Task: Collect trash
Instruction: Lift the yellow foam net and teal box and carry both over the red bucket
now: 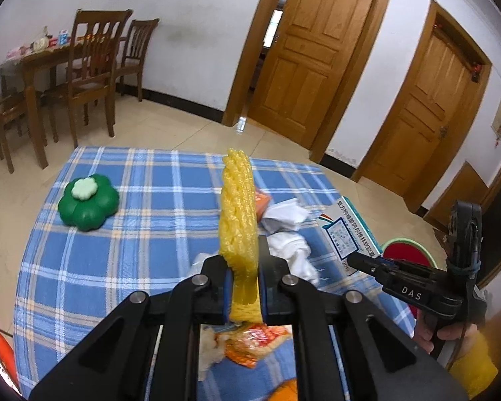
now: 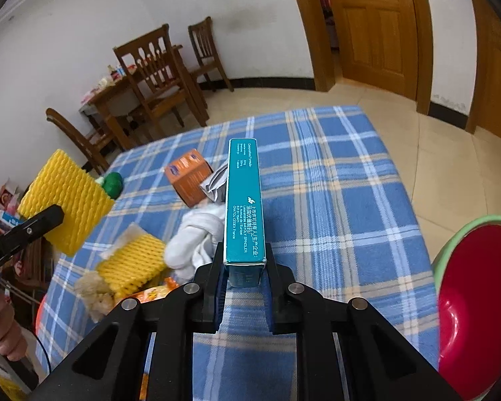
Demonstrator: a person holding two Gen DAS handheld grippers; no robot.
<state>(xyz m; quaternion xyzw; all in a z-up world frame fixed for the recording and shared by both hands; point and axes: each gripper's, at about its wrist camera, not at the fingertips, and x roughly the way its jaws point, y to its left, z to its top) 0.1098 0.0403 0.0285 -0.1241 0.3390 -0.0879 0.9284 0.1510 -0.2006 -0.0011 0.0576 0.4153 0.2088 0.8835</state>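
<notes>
The left gripper (image 1: 245, 287) is clenching one end of a yellow foam net sleeve (image 1: 238, 214), which is standing up between the blue pads and hanging above the table. The right gripper (image 2: 243, 284) is grasping the short end of a teal cardboard medicine box (image 2: 243, 207), so the long box is sticking out forward over the cloth.

What could go wrong: the foam sleeve is soft and is being held only at its lower edge, so I think it may bend or slide out if the hand is swinging fast. The box is being pinched at one end only (a long lever), and a quick turn could twist it loose. The red plastic basin with a green rim (image 2: 474, 300), probably the place for the trash, is sitting low beside the table at the right, and a release too early would be dropping things on the floor.

More trash is waiting on the blue plaid tablecloth (image 2: 334, 200): a second yellow foam net (image 2: 133, 264), an orange small carton (image 2: 188, 180), crumpled white tissue (image 2: 197, 244) and an orange snack wrapper (image 1: 254, 341). A green flower-shaped container (image 1: 88, 202) is lying well apart. The room is having a tiled floor, white walls, wooden doors (image 1: 310, 53) and a wooden dining table with chairs (image 1: 83, 60).
</notes>
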